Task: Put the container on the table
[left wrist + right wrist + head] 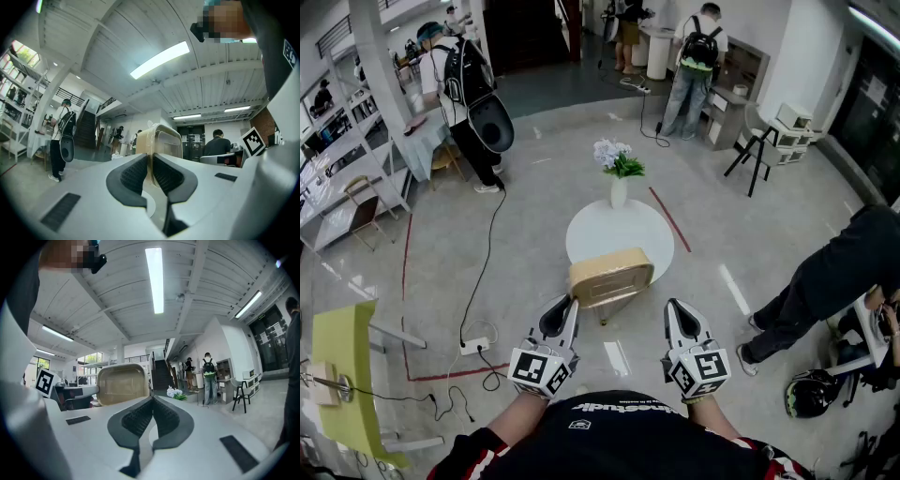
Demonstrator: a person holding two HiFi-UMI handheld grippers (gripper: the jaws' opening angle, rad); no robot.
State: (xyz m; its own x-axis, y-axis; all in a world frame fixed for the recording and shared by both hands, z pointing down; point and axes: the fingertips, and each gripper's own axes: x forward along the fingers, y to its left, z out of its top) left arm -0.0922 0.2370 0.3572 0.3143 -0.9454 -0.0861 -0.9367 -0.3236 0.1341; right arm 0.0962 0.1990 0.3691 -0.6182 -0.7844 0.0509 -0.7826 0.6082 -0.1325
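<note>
A beige, translucent rectangular container hangs in the air, tilted on edge, in front of the near rim of a round white table. My left gripper is shut on the container's left wall. In the left gripper view the thin wall of the container stands pinched between the dark pads of the left gripper. My right gripper is to the container's right and apart from it, shut with nothing in it. In the right gripper view the container shows to the left of the closed right gripper.
A white vase with flowers stands at the table's far edge. A power strip with cables lies on the floor at the left. A person in black bends at the right near a helmet. Other people stand farther off.
</note>
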